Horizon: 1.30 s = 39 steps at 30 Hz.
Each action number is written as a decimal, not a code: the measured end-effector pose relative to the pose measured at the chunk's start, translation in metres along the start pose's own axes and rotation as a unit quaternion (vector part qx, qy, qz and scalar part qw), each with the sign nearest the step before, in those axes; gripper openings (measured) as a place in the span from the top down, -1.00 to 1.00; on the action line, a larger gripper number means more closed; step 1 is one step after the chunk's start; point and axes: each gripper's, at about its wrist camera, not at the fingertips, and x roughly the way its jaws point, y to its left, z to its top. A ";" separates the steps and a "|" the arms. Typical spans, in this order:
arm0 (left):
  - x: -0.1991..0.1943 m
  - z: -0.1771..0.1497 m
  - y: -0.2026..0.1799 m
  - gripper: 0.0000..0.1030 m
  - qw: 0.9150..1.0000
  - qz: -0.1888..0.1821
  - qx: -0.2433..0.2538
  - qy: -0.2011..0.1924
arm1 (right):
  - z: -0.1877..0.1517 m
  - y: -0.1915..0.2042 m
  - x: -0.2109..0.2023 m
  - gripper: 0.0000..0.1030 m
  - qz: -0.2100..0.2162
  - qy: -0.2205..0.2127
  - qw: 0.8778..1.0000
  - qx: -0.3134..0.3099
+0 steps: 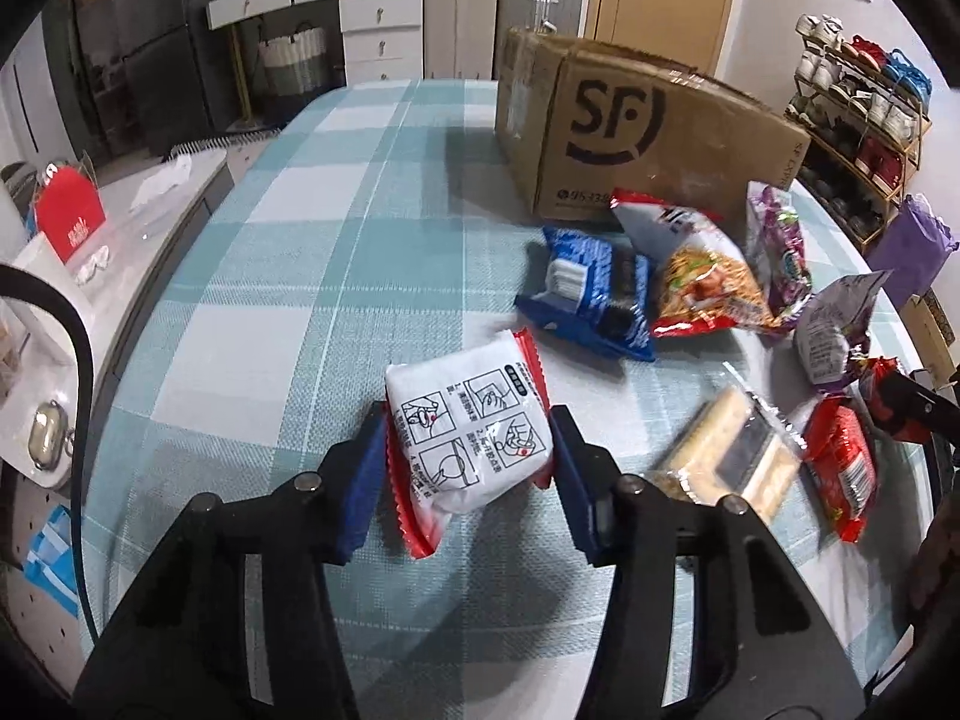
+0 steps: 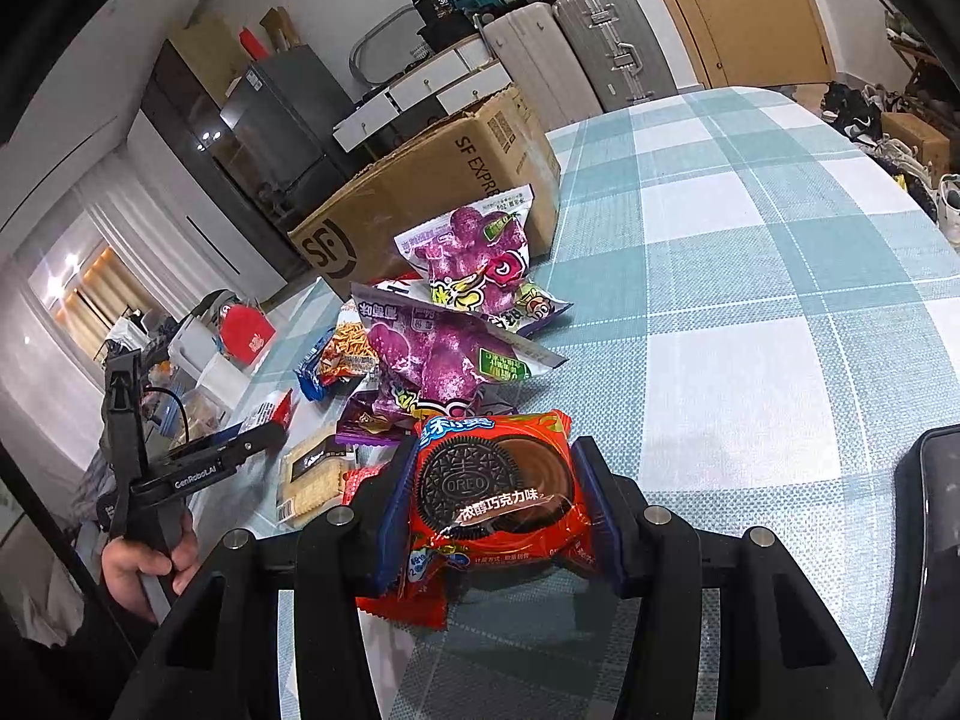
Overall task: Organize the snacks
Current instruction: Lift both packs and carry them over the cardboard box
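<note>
Checked tablecloth (image 1: 252, 312) under both claws. Left gripper (image 1: 468, 450) is closed on a white packet (image 1: 468, 432), instructions side up, at my 12 o'clock; I'd carry it level toward the box (image 1: 648, 138) at 1 o'clock. Right gripper (image 2: 492, 504) pinches the red cookie pack (image 2: 498, 492); I'd keep it firm but gentle.

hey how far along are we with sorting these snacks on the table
Early on. Nothing looks sorted yet: the pictures don't show inside the cardboard box. In hand: the left gripper is shut on a white packet, and the right gripper is shut on a red Oreo pack. Left: a blue Oreo pack, noodle snack bag, purple bags and crackers lie loose.
</note>
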 end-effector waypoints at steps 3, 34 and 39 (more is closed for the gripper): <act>-0.012 0.002 -0.005 0.05 1.000 0.006 0.008 -0.014 | 0.000 -0.001 -0.002 0.02 0.001 -0.005 1.000 0.002; -0.121 0.113 -0.071 0.05 0.986 -0.092 0.094 -0.100 | 0.127 0.104 -0.108 0.02 0.085 -0.168 0.981 -0.053; -0.126 0.140 -0.074 0.04 0.984 -0.087 0.108 -0.109 | 0.161 0.128 -0.109 0.02 0.086 -0.175 0.977 -0.088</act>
